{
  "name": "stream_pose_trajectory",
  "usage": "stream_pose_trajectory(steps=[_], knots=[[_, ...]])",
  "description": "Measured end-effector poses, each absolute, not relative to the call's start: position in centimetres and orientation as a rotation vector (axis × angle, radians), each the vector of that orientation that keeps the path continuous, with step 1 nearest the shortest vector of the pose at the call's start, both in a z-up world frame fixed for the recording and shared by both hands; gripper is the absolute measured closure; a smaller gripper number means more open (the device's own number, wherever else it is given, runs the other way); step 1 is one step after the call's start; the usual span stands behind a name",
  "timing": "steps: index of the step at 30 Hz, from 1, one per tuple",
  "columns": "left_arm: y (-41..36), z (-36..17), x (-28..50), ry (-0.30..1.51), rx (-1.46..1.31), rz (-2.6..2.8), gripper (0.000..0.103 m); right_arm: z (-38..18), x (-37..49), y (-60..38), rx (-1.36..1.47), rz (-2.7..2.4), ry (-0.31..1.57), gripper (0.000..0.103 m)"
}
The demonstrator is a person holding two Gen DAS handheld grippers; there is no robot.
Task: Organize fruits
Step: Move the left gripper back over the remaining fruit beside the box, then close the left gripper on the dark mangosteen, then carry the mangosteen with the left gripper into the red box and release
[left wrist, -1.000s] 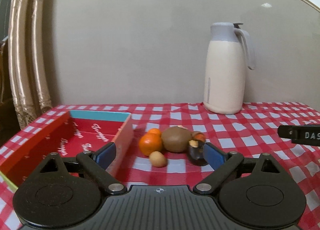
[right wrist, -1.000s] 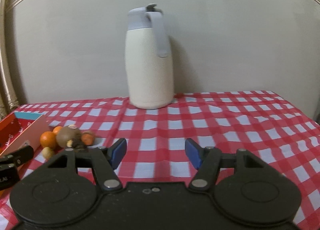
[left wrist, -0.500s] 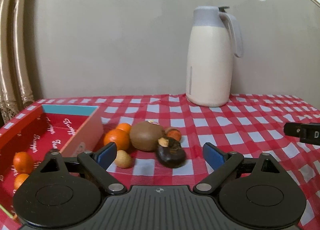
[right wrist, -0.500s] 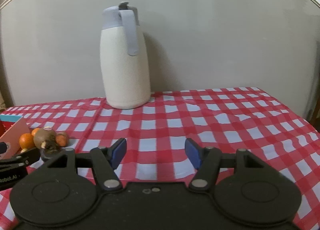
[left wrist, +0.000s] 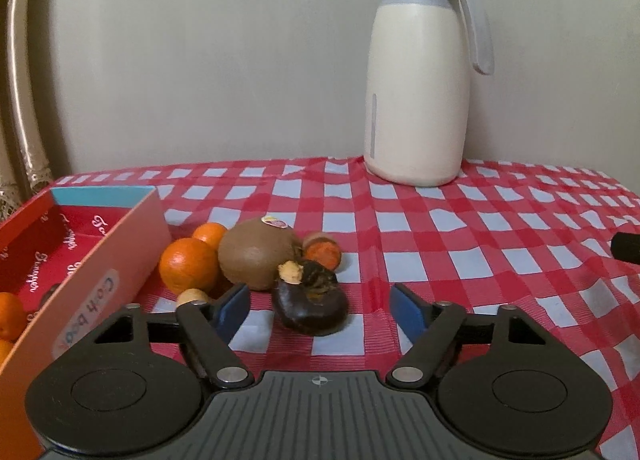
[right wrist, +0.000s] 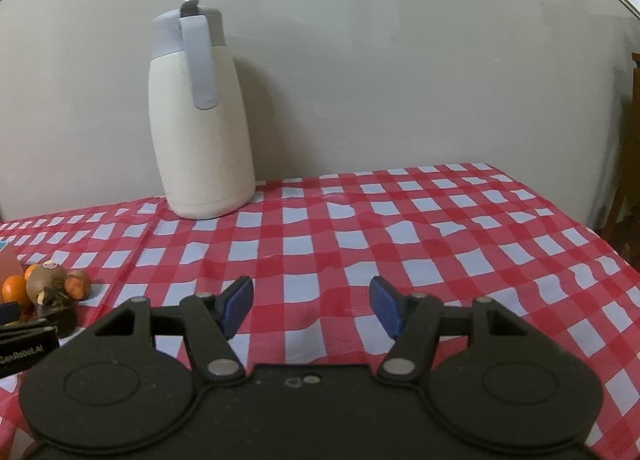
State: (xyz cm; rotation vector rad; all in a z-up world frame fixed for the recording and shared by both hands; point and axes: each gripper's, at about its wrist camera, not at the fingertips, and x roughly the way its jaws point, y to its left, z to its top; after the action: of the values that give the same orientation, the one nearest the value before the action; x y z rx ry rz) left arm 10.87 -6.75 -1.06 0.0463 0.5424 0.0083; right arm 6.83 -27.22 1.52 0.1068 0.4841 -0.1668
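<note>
Fruits lie in a small cluster on the red-and-white checked surface (left wrist: 460,260), just beside the wall of a red box (left wrist: 120,256). My left gripper (left wrist: 318,310) is closing, its blue pads still apart and pressing on nothing; a dark, shrivelled fruit (left wrist: 310,306) with a pale stub on top sits between them, nearer the left pad. Behind it I see a brown kiwi (left wrist: 258,254) with a small sticker on top, two oranges (left wrist: 188,264) touching its left side, a small orange-brown fruit (left wrist: 323,254) at its right and a small tan one (left wrist: 192,295) in front. More oranges (left wrist: 10,316) lie inside the box.

My right gripper (right wrist: 311,304) hangs over bare cloth, well apart from the fruit, pads half spread and holding nothing.

On the box's outer wall a label begins "Cook boo"; white script inside is too distorted for me to read. The left gripper's side, seen from the right wrist, reads "GenRobot.AI". A cream jug (left wrist: 418,76) with a grey lid stands at the back.
</note>
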Motion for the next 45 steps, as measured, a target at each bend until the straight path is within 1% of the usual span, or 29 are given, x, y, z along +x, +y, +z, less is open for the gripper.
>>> stream_pose_trajectory(steps=[8, 11, 14, 15, 16, 17, 32, 45], knots=[[-7.4, -1.5, 12.0, 0.574, 0.05, 0.021, 0.034, 1.4, 7.1, -27.5, 0.1, -0.168, 0.489, 0.04], [-7.3, -1.7, 12.3, 0.588, 0.052, 0.024, 0.037, 1.4, 7.1, -27.6, 0.104, -0.17, 0.488, 0.04], [-7.1, -1.8, 12.5, 0.595, 0.046, 0.025, 0.042, 1.4, 7.0, -27.7, 0.107, -0.171, 0.488, 0.04], [-7.1, -1.8, 12.5, 0.599, 0.047, 0.026, 0.048, 1.4, 7.0, -27.6, 0.106, -0.172, 0.488, 0.04], [-7.1, -1.9, 12.6, 0.606, 0.048, 0.029, 0.056, 1.4, 7.0, -27.6, 0.106, -0.172, 0.488, 0.04], [-7.0, -1.9, 12.6, 0.61, 0.045, 0.027, 0.057, 1.4, 7.0, -27.6, 0.107, -0.172, 0.489, 0.04], [-6.5, -0.8, 10.9, 0.558, 0.064, 0.015, 0.058, 1.4, 6.8, -27.5, 0.114, -0.16, 0.486, 0.04], [-2.9, 1.3, 8.3, 0.507, 0.043, 0.039, 0.058, 1.4, 7.1, -25.4, 0.107, -0.124, 0.488, 0.04]])
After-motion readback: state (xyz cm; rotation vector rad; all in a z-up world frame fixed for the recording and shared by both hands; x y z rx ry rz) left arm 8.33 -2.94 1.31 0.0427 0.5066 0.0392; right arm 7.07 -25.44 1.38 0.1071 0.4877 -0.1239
